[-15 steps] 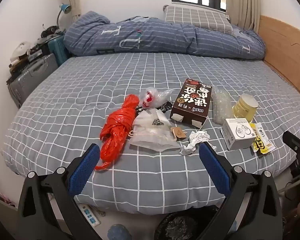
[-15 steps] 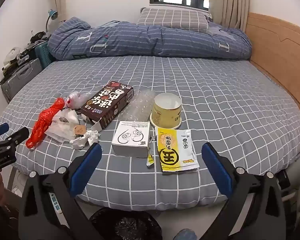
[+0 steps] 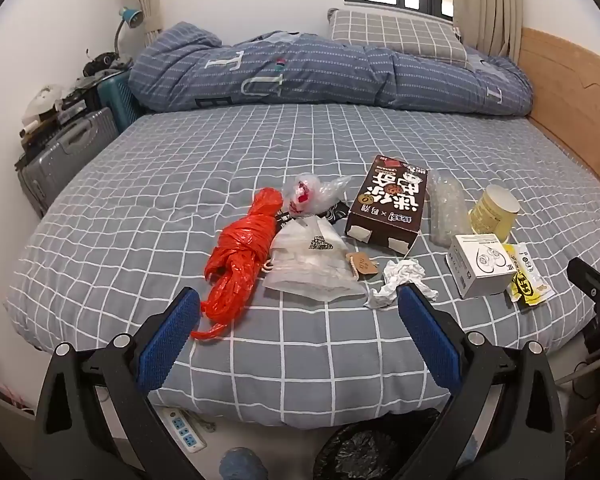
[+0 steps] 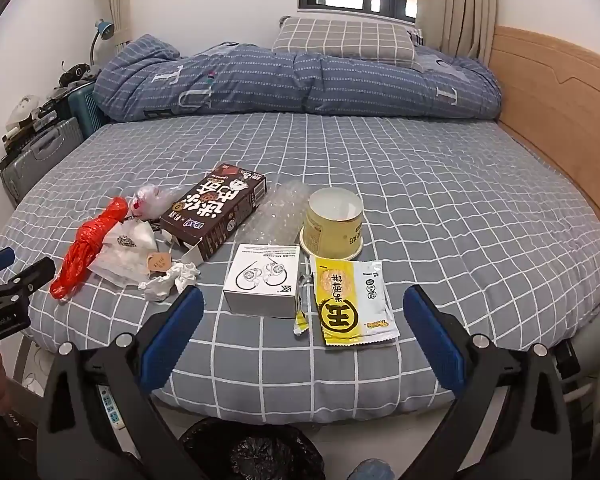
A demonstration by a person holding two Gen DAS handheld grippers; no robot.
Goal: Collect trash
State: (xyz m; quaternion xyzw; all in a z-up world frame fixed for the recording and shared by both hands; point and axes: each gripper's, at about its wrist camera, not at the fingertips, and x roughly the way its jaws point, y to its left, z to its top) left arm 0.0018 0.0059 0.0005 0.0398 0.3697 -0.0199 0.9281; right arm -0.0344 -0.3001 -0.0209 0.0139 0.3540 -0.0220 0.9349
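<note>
Trash lies across the near part of the bed: a red plastic bag (image 3: 240,256), a clear bag (image 3: 312,268), a crumpled white tissue (image 3: 400,282), a brown snack box (image 3: 392,204), bubble wrap (image 4: 284,212), a yellow cup (image 4: 334,222), a white earphone box (image 4: 266,280) and a yellow sachet (image 4: 348,300). My left gripper (image 3: 298,336) hangs open over the bed's front edge, just short of the red bag and tissue. Farther right, my right gripper (image 4: 300,332) stands open before the white box and sachet. Nothing sits between either pair of fingers.
A black-lined bin (image 4: 252,452) stands on the floor below the bed edge, next to a power strip (image 3: 182,430). A rolled blue duvet (image 3: 324,76) and pillow (image 3: 396,34) lie at the far end. Suitcases (image 3: 64,152) line the left wall; a wooden headboard (image 4: 556,96) runs on the right.
Both grippers have crept slightly toward the bed; the trash sits a little nearer in both views. Nothing was picked up or shifted.
</note>
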